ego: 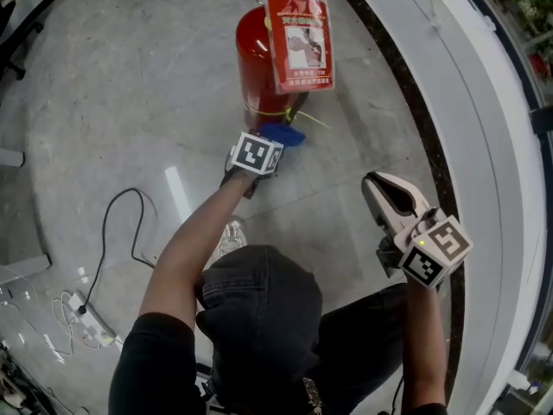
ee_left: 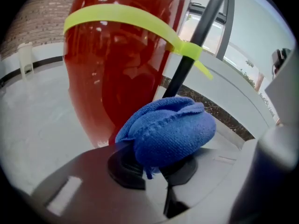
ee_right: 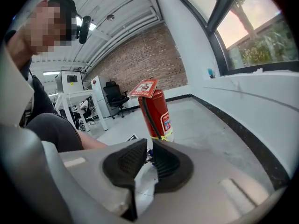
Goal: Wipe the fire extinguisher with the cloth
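The extinguisher (ego: 257,63) stands upright on the floor (ego: 130,102) beside a dark curb (ego: 406,93), with a red tag (ego: 300,41) hanging at its top. The left gripper (ee_left: 156,164) points down at the extinguisher's lower body, its jaws pinching a bunched blue cloth (ee_left: 168,129). The cloth sits just beside the red wall, under a yellow strap (ee_left: 126,20) and by the black hose (ee_left: 196,41); whether it touches is unclear. The right gripper (ee_right: 149,148) is held well apart, its jaws almost pressed together with nothing between them.
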`<state>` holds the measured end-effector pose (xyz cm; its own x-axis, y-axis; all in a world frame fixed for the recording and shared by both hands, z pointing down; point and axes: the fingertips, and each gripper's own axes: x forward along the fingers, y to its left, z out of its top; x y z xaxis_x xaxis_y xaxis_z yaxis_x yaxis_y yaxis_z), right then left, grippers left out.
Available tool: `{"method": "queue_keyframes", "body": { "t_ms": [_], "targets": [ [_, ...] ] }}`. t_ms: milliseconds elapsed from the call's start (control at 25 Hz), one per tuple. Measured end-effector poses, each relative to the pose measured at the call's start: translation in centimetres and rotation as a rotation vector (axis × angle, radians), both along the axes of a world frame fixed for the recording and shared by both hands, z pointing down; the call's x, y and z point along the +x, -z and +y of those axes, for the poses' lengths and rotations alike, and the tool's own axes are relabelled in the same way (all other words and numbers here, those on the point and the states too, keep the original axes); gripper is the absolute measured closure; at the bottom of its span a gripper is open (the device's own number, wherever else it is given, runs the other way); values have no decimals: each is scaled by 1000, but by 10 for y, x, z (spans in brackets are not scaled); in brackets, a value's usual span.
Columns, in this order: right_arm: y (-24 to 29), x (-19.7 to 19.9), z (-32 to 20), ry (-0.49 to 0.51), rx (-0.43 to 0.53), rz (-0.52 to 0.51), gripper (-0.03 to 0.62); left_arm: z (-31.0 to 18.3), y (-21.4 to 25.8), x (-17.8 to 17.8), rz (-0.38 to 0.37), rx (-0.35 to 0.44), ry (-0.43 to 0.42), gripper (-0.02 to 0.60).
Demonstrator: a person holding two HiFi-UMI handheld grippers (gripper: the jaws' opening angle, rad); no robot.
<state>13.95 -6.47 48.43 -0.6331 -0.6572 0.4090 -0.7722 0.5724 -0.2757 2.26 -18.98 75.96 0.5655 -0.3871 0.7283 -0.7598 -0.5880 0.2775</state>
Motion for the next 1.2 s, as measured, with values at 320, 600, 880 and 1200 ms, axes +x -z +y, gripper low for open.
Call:
{"method": "queue_keyframes", "body": {
  "t_ms": [320, 600, 880, 1200],
  "targets": [
    [5, -1, -3, 6, 16, -34, 557, -3, 32, -30, -6, 50, 41, 541],
    [38, -33, -38, 61, 85, -39, 557, -5, 108, -52, 4, 136, 25, 541],
    [101, -73, -90, 148, 198, -15, 557, -19, 198, -82, -26, 250, 22, 541],
    [154, -101, -162, 232, 289, 104, 506, -26, 278, -110, -37, 313, -2, 541]
  ]
}}
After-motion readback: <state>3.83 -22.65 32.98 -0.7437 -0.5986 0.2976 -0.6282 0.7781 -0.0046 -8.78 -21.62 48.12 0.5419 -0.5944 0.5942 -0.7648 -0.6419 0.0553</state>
